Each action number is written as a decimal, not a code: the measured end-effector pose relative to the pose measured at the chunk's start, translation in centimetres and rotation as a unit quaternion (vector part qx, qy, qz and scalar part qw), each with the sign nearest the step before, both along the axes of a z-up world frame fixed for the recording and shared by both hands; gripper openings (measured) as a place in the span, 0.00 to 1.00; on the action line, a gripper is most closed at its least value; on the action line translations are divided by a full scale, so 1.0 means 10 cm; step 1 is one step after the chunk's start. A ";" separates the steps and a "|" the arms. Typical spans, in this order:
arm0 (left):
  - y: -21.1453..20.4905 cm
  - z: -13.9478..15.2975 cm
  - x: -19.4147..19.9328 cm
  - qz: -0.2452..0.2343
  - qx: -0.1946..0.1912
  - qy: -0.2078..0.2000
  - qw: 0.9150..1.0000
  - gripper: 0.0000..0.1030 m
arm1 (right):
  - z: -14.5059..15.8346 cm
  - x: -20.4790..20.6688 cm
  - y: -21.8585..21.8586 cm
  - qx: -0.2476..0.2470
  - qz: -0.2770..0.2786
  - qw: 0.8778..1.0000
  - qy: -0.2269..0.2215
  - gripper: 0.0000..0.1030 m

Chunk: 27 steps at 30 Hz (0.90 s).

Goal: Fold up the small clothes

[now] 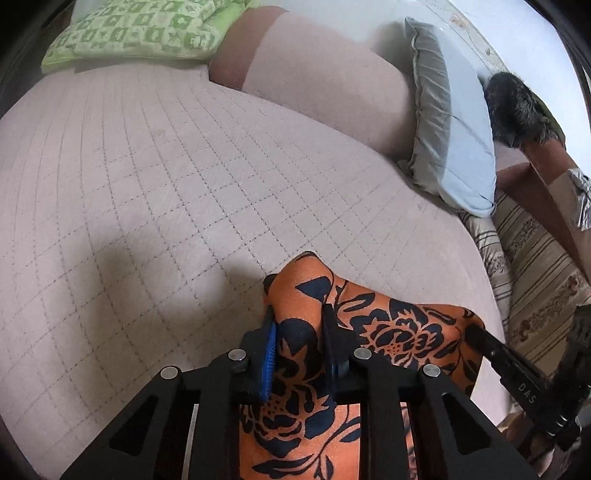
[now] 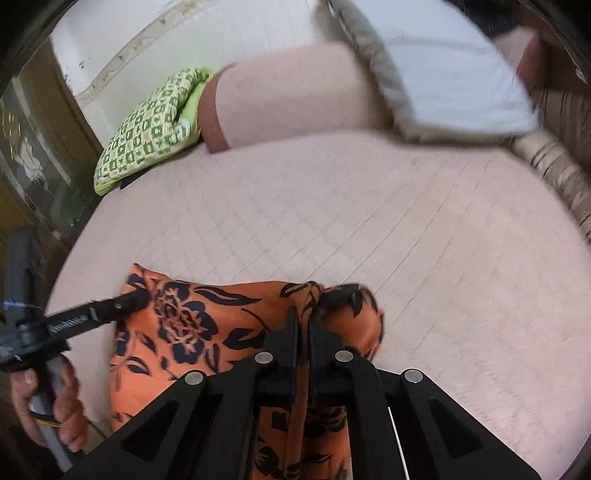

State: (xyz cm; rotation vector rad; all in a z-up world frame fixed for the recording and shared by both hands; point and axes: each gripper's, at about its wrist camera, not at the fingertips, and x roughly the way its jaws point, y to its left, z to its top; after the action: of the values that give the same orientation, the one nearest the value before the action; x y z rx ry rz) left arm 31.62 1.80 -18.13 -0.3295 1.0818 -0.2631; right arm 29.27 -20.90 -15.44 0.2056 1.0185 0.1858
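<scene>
A pale pink quilted bedspread [image 1: 155, 192] stitched in squares covers the bed, with a green-and-white patterned pillow [image 1: 136, 33] and a grey-blue pillow [image 1: 454, 122] at its far side, and a matching pink bolster [image 1: 321, 88] between them.

The orange garment printed with dark navy flowers [image 1: 406, 325] hangs at the near edge of the bed, held up at two points. The left gripper [image 1: 297, 325] has a thick bunch of the cloth clamped between its blue-padded fingers [image 1: 269, 347]. The right gripper [image 2: 303, 325] pinches a thinner gather of the same cloth, its jaws nearly together. Each gripper's tip shows in the other's view, biting the fabric's upper edge.

This looks like the opening step — the piece lifted by its top edge and not yet laid out. The next move probably calls for drawing the two grips apart to stretch that edge taut, then lowering the cloth flat onto the bedspread before any fold is made. Bunched fabric in the left jaws may need regripping at a true corner.

What kind of garment it is cannot be told — its lower part runs out of frame under both grippers, and no sleeves, waistband or hem can be made out. The right wrist view is smeared with motion blur, so the quilting and far pillows are soft there. A dark furry object [image 1: 517, 110] at the far right stays unidentifiable.
</scene>
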 end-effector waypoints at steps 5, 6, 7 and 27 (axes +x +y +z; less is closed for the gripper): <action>-0.09 -0.10 -0.01 -0.007 0.053 -0.002 0.999 0.37 | -0.47 0.22 0.06 -0.017 -0.001 0.998 0.066 0.05; -0.06 -0.05 -0.05 -0.006 0.051 -0.006 0.999 0.43 | -0.41 0.20 0.05 -0.017 0.000 0.998 0.060 0.06; -0.02 0.00 -0.12 -0.006 0.048 -0.012 0.999 0.46 | -0.33 0.16 0.03 -0.010 -0.002 0.998 0.054 0.14; 0.01 -0.19 -0.85 0.002 0.059 0.014 0.998 0.43 | -0.23 -0.65 0.07 -0.011 -0.009 0.997 0.081 0.04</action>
State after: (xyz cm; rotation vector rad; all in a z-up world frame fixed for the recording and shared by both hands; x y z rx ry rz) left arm 23.15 1.87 -20.00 -0.2305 1.1186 -0.1897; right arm 22.81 -20.22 -17.72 0.2119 1.1782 0.1441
